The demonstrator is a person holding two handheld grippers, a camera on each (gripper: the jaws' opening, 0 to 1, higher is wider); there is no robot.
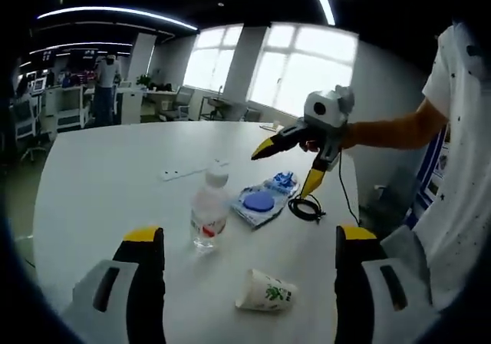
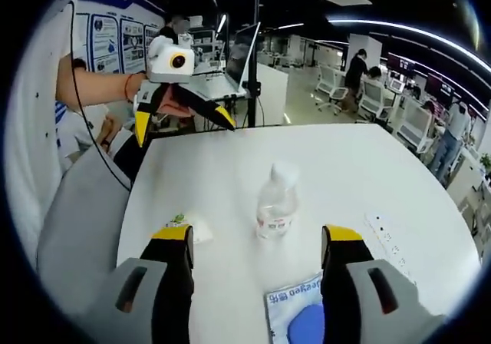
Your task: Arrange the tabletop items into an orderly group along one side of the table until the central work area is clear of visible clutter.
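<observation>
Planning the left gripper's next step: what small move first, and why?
Probably ease the left gripper forward, jaws open, toward the upright clear plastic water bottle: it stands mid-table just ahead, nearly between the jaws, with nothing held.

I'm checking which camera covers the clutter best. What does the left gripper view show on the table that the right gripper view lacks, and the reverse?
Left gripper view alone: a coiled black cable beside the blue packet, and the paper cup's whole body lying on its side. Right gripper view alone: the laptop beyond the table's far edge. Both share the water bottle standing upright, the blue packet, the white power strip, and the open claws: the right claw and the left claw.
</observation>
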